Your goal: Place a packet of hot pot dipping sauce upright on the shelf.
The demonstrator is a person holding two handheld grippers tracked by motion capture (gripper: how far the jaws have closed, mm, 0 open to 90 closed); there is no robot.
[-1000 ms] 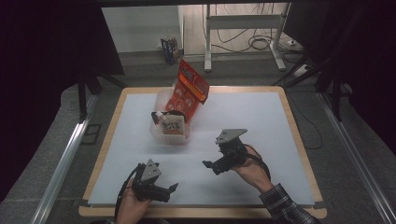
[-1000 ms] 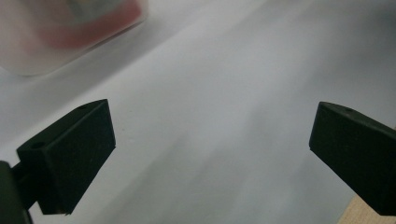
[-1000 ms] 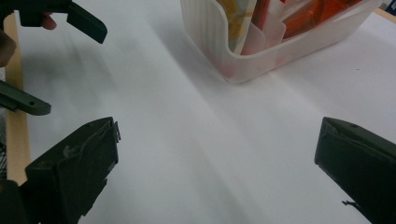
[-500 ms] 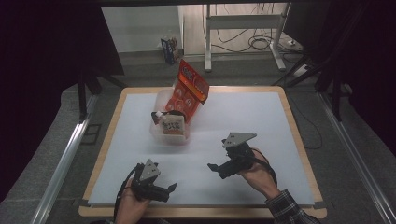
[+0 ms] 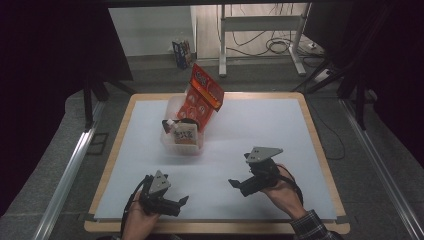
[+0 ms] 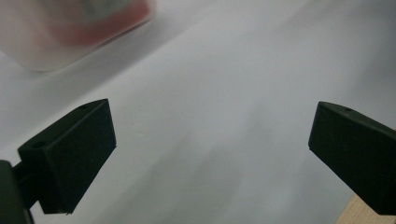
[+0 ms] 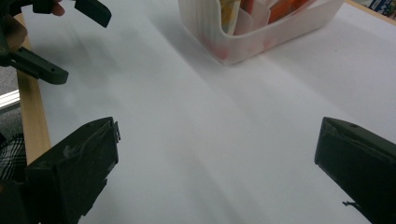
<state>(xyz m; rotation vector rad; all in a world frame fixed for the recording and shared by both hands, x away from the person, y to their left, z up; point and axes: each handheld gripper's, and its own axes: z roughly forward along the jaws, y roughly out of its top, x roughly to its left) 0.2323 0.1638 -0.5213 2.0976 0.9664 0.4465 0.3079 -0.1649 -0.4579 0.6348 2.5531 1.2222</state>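
Left gripper [image 5: 181, 203]: held low over the near left part of the table, close to the front edge; jaws spread wide with nothing between them, as the left gripper view shows bare white surface between the two black jaws.
Left hand [image 5: 140, 217]: wrapped around the gripper's body from below, coming in over the front edge.
Right gripper [image 5: 236, 185]: held over the near right part of the table, pointing left and a little toward the bin; jaws spread wide, empty. A grey three-cornered plate sits on top of it.
Right hand [image 5: 282, 190]: grips the body from behind; a checked sleeve [image 5: 312, 227] shows at the wrist.
Gap between the grippers: well apart, with bare white surface between them; in the right gripper view the other gripper's open jaws appear at the upper left, by the wooden edge.
Plastic bin [image 5: 169, 142]: translucent white, standing on the left middle of the table, well apart from both grippers and farther back.
Bin contents: a small tan packet [image 5: 184, 134] lies in the front part; a tall red snack bag [image 5: 202, 97] leans up and out over the far right rim.
Table [image 5: 260, 125]: white top framed by a light wooden border.
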